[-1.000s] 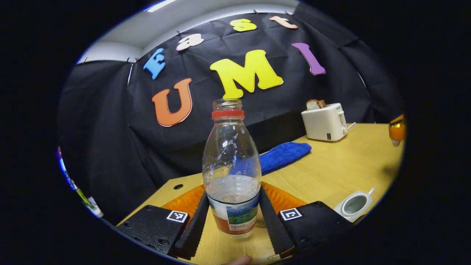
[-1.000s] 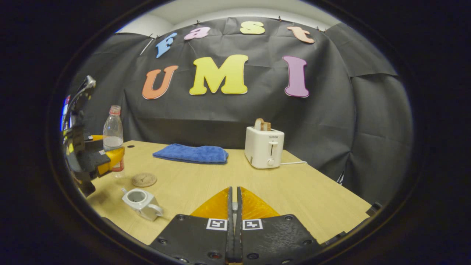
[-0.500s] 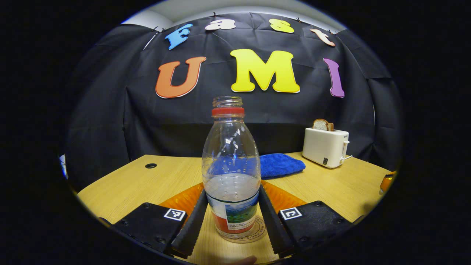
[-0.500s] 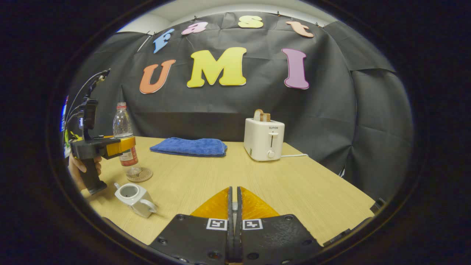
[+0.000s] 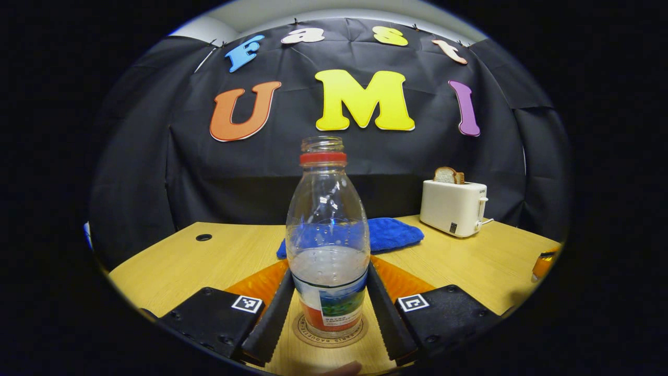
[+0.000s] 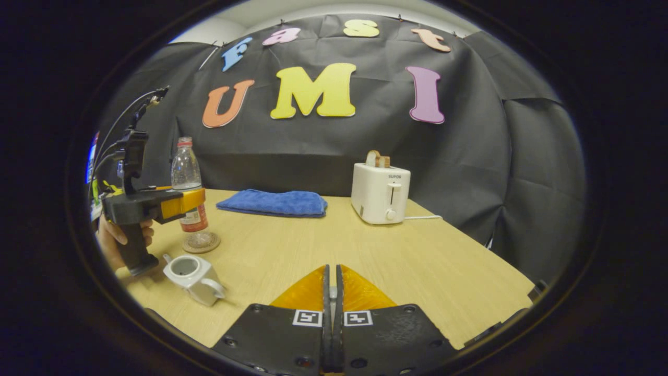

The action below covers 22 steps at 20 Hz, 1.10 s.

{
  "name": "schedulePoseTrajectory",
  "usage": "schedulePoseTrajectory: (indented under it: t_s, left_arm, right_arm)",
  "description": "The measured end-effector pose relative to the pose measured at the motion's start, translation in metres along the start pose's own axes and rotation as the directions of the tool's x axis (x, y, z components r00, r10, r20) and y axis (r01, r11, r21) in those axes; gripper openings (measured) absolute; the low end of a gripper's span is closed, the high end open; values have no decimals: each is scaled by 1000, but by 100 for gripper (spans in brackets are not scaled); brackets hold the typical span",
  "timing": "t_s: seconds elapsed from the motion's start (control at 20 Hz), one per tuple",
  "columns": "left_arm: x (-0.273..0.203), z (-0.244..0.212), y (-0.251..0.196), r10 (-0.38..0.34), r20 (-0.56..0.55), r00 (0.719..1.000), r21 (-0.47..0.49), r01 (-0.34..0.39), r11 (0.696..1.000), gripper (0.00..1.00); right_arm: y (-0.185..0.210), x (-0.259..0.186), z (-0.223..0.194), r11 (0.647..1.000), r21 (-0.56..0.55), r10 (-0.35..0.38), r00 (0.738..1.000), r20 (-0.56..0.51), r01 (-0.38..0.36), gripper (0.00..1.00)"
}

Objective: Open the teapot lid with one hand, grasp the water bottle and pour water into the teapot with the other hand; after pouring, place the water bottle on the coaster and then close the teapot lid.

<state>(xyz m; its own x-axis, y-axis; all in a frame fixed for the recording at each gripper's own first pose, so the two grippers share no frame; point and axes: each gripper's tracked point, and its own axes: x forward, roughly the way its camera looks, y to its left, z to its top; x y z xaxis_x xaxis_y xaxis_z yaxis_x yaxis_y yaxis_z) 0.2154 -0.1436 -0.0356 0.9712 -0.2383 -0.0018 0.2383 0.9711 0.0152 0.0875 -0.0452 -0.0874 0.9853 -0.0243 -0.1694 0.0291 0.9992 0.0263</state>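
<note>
The left gripper (image 5: 327, 313) is seen with its jaws clamped on the lower body of the clear plastic water bottle with a red neck ring (image 5: 327, 245); no cap is on, and the bottle is held upright, part-filled. The bottle's base is seen over the round tan coaster (image 5: 330, 330), centred; whether it is touching down cannot be told from the left gripper view. In the right gripper view the bottle base appears at or just above the coaster.

The step in hand is judged to be setting the bottle on the coaster. It is best done by lowering straight down, keeping the bottle vertical, and parting the jaws only once the base is resting flat; the jaws should then be drawn back level so the bottle is not tipped.

The right gripper (image 6: 332, 308) is seen with jaws together; a small pale item may be pinched between them, possibly the lid, but this cannot be told. The small white ceramic teapot (image 6: 192, 271) is sitting lid-off on the light wooden table (image 6: 313, 250), just beside the coaster; closing it is left to do.

Farther back lie a folded blue cloth (image 6: 273, 202) and a white toaster with bread in its slot (image 6: 380, 192).

Writing: lettering rings the coaster edge but is too small to read. The bottle label is illegible.
</note>
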Motion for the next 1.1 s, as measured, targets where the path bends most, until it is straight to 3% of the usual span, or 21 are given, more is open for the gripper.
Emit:
schedulePoseTrajectory:
  t_s: [0.25,0.3,0.65,0.75,0.85,0.9,0.95,1.1]
  left_arm:
    - [0,-1,3,24,6,1000,65,-24,998,82]
    - [-1,-2,6,27,3,1000,74,-27,997,87]
    - [-14,4,6,0,12,1000,49,-1,999,94]
    - [-21,2,8,-7,1,1000,39,7,999,88]
    - [-31,5,-1,-55,5,998,9,55,998,94]
    - [-36,6,1,-53,16,998,9,53,999,100]
    - [-40,5,7,-39,17,999,9,39,999,96]
    - [-57,0,17,-18,12,1000,-25,18,1000,97]
  right_arm:
    - [-2,1,-1,1000,3,-3,1000,-1,3,0]
    - [-2,1,-2,1000,4,-2,1000,-4,2,0]
    - [0,-3,2,1000,-3,2,1000,6,-2,0]
    - [0,-5,4,1000,-4,6,1000,9,-6,0]
    - [2,-9,9,1000,7,19,1000,16,-19,3]
    - [2,-12,11,1000,9,21,1000,23,-21,3]
    - [1,-14,14,1000,4,17,999,30,-18,0]
    - [1,-18,20,1000,0,13,999,49,-13,0]
